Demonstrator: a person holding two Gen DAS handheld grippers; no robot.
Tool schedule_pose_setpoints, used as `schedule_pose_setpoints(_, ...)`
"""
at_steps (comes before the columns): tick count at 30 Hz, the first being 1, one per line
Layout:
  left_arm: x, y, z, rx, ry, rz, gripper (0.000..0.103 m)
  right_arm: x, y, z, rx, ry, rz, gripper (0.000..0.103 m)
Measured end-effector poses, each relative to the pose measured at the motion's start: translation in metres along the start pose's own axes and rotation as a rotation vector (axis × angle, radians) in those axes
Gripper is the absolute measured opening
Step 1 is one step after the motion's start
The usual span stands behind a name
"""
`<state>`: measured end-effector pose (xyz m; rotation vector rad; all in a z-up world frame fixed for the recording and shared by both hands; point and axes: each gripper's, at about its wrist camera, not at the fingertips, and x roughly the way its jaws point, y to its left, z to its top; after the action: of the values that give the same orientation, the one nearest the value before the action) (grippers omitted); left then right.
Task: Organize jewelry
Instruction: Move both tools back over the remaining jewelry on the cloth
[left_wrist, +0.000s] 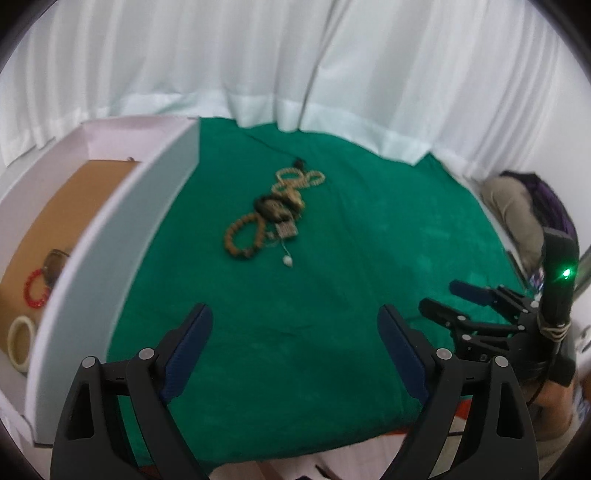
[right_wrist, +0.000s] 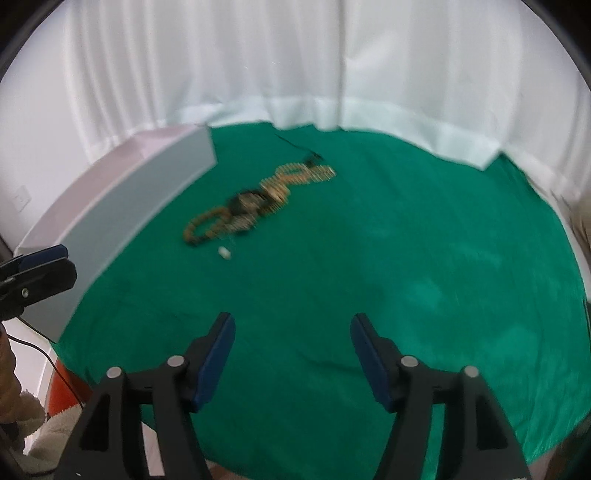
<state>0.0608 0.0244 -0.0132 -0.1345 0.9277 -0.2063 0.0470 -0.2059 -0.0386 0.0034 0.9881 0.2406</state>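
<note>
From the left wrist, the left tool (left_wrist: 295, 350) hangs wide and empty over the green cloth (left_wrist: 369, 240), the tangled jewelry pile (left_wrist: 275, 210) of tan bead loops, a dark piece and a white pendant lying far centre; left, the white box (left_wrist: 122, 229) holds a red bracelet (left_wrist: 35, 290) and a cream bangle (left_wrist: 20, 341). From the right wrist, blurred, the right tool (right_wrist: 293, 350) gapes wide and empty, the pile far left beside the box.
</note>
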Motion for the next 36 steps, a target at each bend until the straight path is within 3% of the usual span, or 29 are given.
schedule_pose_setpoints(2, 0.005, -0.006, -0.003, 0.009, 0.018, -0.001, 0.092, 0.002, -0.007, -0.008, 0.033, 0.010, -0.004, 0.076)
schedule_pose_setpoints(10, 0.015, -0.014, -0.006, 0.024, 0.038, 0.026, 0.092, -0.001, -0.001, -0.013, 0.044, 0.007, -0.017, 0.077)
schedule_pose_setpoints(28, 0.024, 0.002, -0.017, 0.002, 0.082, 0.066, 0.092, 0.006, 0.032, -0.017, -0.079, 0.011, -0.048, 0.078)
schedule_pose_setpoints(36, 0.030, 0.001, -0.017, 0.007, 0.100, 0.075, 0.092, 0.004, 0.035, -0.017, -0.133, -0.013, -0.101, 0.078)
